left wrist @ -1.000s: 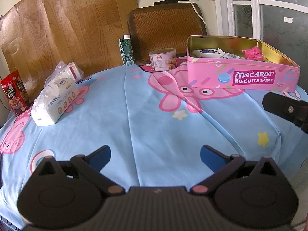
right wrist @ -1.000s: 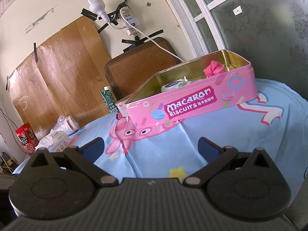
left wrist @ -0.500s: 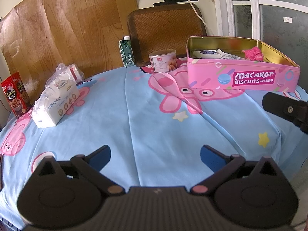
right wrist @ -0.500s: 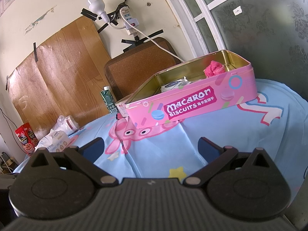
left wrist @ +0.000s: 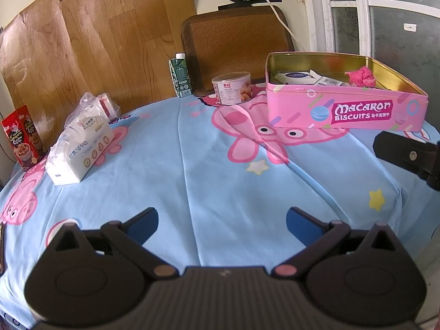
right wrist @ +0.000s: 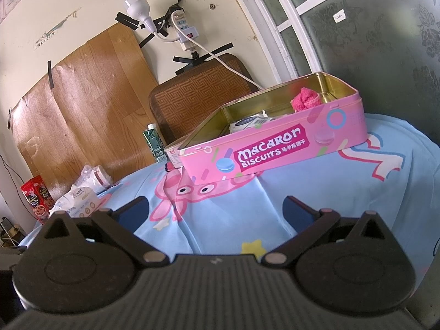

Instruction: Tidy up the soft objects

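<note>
On a desk draped in a cartoon-pig cloth [left wrist: 192, 165], both the left tongs [left wrist: 222, 221] and right tongs [right wrist: 216, 210] hover spread and empty. A tissue pack [left wrist: 79, 148] lies far left, well apart from the pink biscuit tin [left wrist: 343, 110] holding a pink cloth [left wrist: 361, 76]; a squeeze may crush it, or snag the loose cloth.

The pink tin [left wrist: 346, 108] is glossy painted metal outside and shiny gold inside, holding a fuzzy pink cloth bundle [left wrist: 361, 76]. The tablecloth [left wrist: 214, 170] is matt, creased cotton-like fabric (cartoon print), and the tissue pack [left wrist: 79, 148] wears crinkly, glossy plastic film.
</note>
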`<state>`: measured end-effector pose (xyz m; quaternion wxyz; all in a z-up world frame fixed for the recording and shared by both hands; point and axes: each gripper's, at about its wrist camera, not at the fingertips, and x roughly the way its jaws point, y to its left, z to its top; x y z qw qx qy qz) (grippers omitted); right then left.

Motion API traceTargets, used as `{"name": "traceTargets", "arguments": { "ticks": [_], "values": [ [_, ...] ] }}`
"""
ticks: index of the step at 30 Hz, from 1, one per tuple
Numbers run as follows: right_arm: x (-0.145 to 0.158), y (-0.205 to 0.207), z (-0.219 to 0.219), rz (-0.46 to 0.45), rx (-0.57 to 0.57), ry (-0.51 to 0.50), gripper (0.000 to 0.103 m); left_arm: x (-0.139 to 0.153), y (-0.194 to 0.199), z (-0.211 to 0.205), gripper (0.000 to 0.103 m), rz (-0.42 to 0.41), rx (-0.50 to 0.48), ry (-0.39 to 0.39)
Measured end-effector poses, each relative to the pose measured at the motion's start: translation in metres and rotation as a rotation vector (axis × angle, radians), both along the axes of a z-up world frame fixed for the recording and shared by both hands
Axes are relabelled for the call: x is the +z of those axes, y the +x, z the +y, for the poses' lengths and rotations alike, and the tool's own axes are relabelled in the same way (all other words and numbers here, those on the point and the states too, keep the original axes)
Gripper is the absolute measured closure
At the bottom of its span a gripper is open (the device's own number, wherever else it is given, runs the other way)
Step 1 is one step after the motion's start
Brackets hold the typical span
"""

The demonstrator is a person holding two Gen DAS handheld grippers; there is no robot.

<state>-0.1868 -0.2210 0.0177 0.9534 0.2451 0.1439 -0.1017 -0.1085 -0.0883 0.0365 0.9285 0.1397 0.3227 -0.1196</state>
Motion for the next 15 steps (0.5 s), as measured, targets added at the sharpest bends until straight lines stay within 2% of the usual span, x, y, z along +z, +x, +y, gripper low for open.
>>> {"name": "traceTargets", "arguments": {
  "ticks": [15],
  "values": [
    [0.0001,-0.0003,0.0003,0.001,-0.001,0.001,0.000,-0.0012,-0.0020,-0.0033,0.000,-0.004,0.003,0.001]
  ]
}}
